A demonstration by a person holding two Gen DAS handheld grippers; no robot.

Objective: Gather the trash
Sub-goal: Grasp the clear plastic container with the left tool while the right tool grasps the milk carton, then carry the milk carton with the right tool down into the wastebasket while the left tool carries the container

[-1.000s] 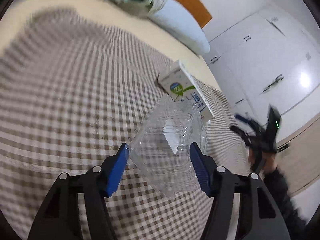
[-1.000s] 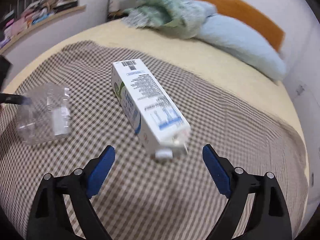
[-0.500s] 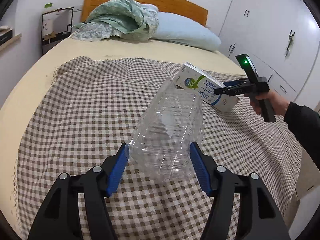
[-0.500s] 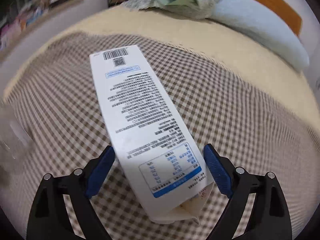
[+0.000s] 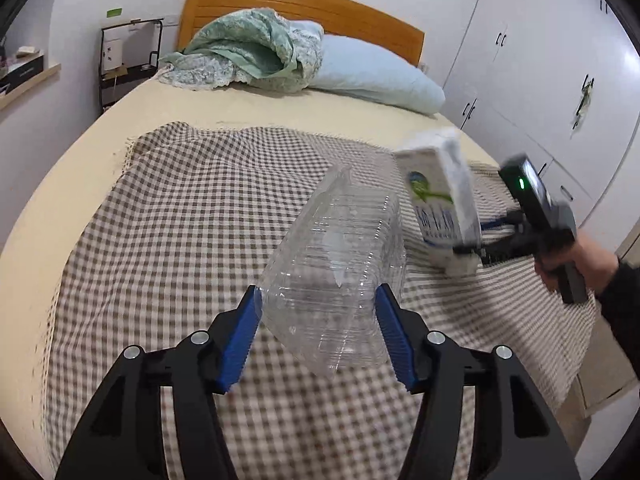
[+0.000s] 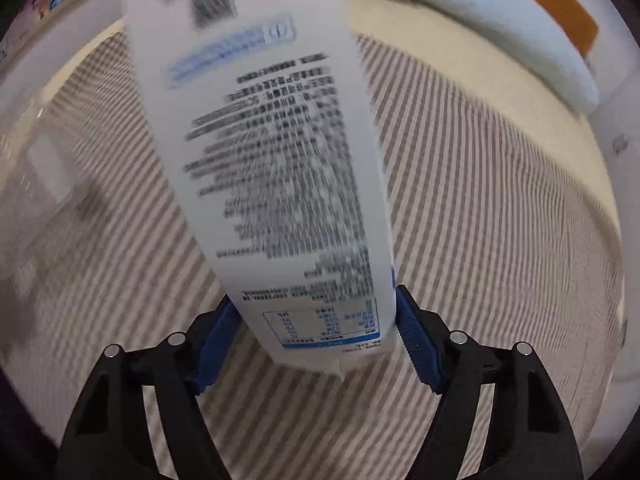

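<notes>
A crumpled clear plastic container (image 5: 340,264) sits between the blue pads of my left gripper (image 5: 318,292), held above the bed; the jaws are closing a little tighter on it. A white milk carton (image 6: 280,160) with blue and black print stands between the pads of my right gripper (image 6: 316,300), whose jaws are closing and press on its cap end. In the left wrist view the same carton (image 5: 440,192) is tilted up off the blanket at the right, with the right gripper (image 5: 476,240) and the person's hand (image 5: 576,256) behind it.
A brown checked blanket (image 5: 180,220) covers the cream bed. A pale blue pillow (image 5: 376,76) and a green quilt (image 5: 248,52) lie by the wooden headboard. White wardrobe doors (image 5: 540,60) stand at the right, a black rack (image 5: 128,52) at the left.
My right gripper came down over the lying carton, closed on its cap end and tipped it up. The left gripper rose and swung with the clear container still in it.
</notes>
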